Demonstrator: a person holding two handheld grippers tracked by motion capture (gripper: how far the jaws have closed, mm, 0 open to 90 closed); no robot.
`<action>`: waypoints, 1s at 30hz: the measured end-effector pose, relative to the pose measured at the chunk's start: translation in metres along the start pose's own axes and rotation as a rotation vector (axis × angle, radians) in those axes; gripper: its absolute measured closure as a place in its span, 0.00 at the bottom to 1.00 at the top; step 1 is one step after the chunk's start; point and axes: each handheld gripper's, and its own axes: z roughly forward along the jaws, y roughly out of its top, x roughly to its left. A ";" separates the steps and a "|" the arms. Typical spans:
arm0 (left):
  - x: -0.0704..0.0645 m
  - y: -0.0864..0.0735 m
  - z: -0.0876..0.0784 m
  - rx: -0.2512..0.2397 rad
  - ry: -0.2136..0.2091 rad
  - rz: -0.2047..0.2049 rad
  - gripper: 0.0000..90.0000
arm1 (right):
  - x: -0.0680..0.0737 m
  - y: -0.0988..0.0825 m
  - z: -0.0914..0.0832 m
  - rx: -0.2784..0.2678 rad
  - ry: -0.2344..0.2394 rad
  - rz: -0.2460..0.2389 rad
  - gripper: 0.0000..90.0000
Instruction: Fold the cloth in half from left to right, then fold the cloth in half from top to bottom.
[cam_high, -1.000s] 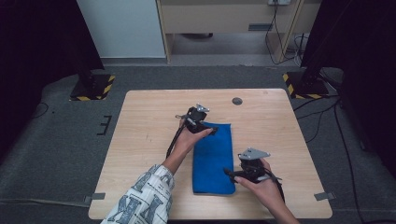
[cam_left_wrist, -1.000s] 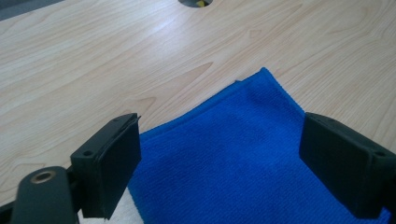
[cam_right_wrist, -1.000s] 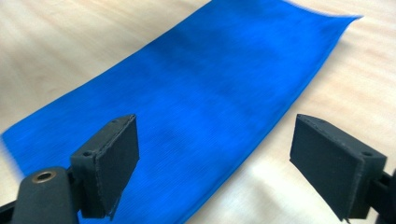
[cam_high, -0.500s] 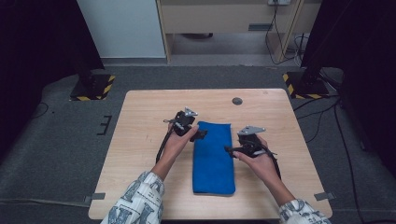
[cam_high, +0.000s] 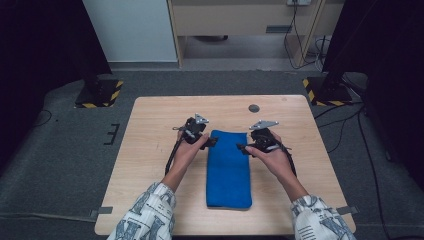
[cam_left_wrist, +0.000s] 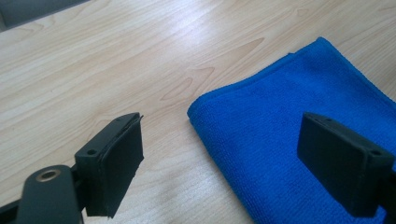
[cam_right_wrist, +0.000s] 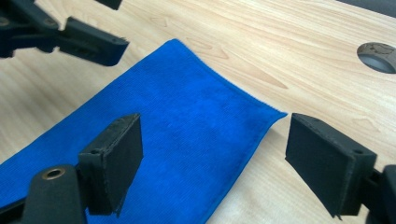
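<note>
A pale wooden desk (cam_high: 150, 165) stands on grey carpet, with dark curtains to either side and a light cabinet behind it. A folded blue microfibre cloth (cam_high: 229, 167) lies flat on the desk, long and narrow, its far short edge running between the two tongs and its length stretching back toward the person.

The left tongs (cam_high: 209, 142) sit just beside the cloth's far left corner, held in the left hand (cam_high: 187, 152), with a grey three-cornered plate on top. In the left gripper view their jaws stand wide apart: one over bare wood, the other over the blue cloth (cam_left_wrist: 299, 135), with the cloth's corner lying in the gap between them. They hold nothing.

The right tongs (cam_high: 242, 147) sit just beside the cloth's far right corner, held in the right hand (cam_high: 272, 157). In the right gripper view the jaws are likewise spread wide and empty; one is above the cloth (cam_right_wrist: 187, 135), the other over bare wood past the corner. Farther off in that view, the left tongs (cam_right_wrist: 107, 25) show at the cloth's opposite edge.

A round dark hole (cam_high: 254, 108) in the desk top lies beyond the right tongs, well apart from the cloth. Patterned sleeves (cam_high: 145, 215) cover both forearms.
</note>
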 end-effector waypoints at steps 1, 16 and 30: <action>0.001 0.000 0.000 -0.008 -0.006 -0.006 0.15 | -0.002 0.002 0.004 0.008 0.005 0.011 0.22; 0.012 -0.002 0.011 -0.013 -0.030 -0.067 0.15 | -0.019 0.016 0.031 0.072 -0.026 0.024 0.39; 0.014 -0.004 0.016 0.000 -0.022 -0.079 0.27 | -0.021 0.012 0.043 0.081 -0.042 0.029 0.42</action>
